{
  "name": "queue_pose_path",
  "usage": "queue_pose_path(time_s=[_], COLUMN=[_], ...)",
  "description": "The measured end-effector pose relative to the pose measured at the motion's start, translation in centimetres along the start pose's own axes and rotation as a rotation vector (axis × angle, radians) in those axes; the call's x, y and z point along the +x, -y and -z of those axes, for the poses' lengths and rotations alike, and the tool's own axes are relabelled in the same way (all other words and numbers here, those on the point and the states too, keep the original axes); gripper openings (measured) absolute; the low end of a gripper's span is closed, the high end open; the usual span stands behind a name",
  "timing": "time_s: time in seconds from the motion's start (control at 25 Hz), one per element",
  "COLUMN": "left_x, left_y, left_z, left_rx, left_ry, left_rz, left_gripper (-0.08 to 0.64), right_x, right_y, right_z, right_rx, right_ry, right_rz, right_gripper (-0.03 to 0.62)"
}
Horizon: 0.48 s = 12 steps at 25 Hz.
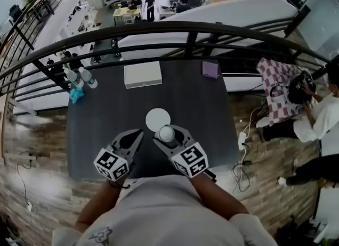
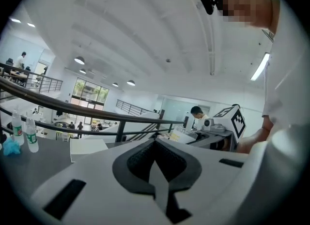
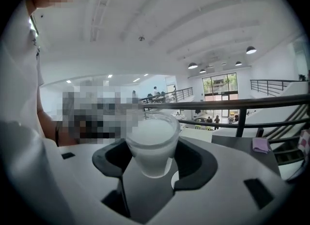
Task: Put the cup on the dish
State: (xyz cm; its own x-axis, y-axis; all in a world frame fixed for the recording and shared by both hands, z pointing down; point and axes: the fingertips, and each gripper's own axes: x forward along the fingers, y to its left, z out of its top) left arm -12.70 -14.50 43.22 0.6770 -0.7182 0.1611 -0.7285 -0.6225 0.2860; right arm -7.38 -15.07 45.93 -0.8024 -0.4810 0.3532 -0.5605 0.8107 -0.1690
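A round white dish (image 1: 157, 118) lies flat in the middle of the dark table (image 1: 106, 134). A translucent white cup (image 1: 167, 133) stands upright between the pads of my right gripper (image 1: 167, 134), which is shut on it. The cup hangs just over the dish's near right edge. In the right gripper view the cup (image 3: 151, 144) fills the gap of the right gripper (image 3: 152, 163), and a sliver of the dish (image 3: 175, 180) shows below it. My left gripper (image 1: 139, 134) is to the left of the cup, and its dark pads (image 2: 140, 163) meet with nothing between them.
A flat white box (image 1: 142, 74) and a purple cloth (image 1: 210, 69) lie at the table's far edge. Two water bottles (image 1: 80, 78) and a blue cloth (image 1: 76, 95) are at the far left. A black railing (image 1: 185, 30) runs beyond the table. A person (image 1: 323, 115) sits at the right.
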Motion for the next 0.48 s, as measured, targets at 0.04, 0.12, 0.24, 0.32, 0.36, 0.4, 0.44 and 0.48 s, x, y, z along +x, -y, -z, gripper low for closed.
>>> queue_pose_path(time_s=[0.04, 0.12, 0.24, 0.32, 0.36, 0.4, 0.44, 0.48], left_x=[-0.2, -0.3, 0.3, 1.1, 1.5, 1.9, 2.3, 2.6], left_y=[-0.5, -1.5, -2.8, -3.3, -3.6, -4.0, -4.5, -5.0], left_z=[0.2, 0.5, 0.8, 1.4, 1.7, 2.1, 2.5, 2.9], left_rx=[0.003, 0.006, -0.007, -0.020, -0.023, -0.023, -0.023, -0.024], left_ry=[-0.003, -0.009, -0.018, -0.020, -0.021, -0.025, -0.031, -0.037], left_rz=[0.018, 0.049, 0.074, 0.092, 0.100, 0.104, 0.102, 0.096], left_gripper=[0.008, 0.008, 0.008, 0.008, 0.008, 0.008, 0.008, 0.008], right_x=[0.4, 1.0, 1.7, 2.1, 2.4, 2.8, 3.1, 3.5], right_y=[-0.3, -0.5, -0.2, 0.2, 0.5, 1.0, 1.4, 1.9], right_z=[-0.1, -0.3, -0.7, -0.6, -0.4, -0.1, 0.1, 0.4], right_rx=[0.002, 0.002, 0.001, 0.014, 0.020, 0.024, 0.028, 0.029], right_ry=[0.004, 0.010, 0.009, -0.005, -0.010, -0.013, -0.017, -0.024], right_rz=[0.022, 0.064, 0.107, 0.114, 0.118, 0.122, 0.125, 0.127], right_gripper=[0.267, 0.267, 0.267, 0.267, 0.267, 0.267, 0.267, 0.267])
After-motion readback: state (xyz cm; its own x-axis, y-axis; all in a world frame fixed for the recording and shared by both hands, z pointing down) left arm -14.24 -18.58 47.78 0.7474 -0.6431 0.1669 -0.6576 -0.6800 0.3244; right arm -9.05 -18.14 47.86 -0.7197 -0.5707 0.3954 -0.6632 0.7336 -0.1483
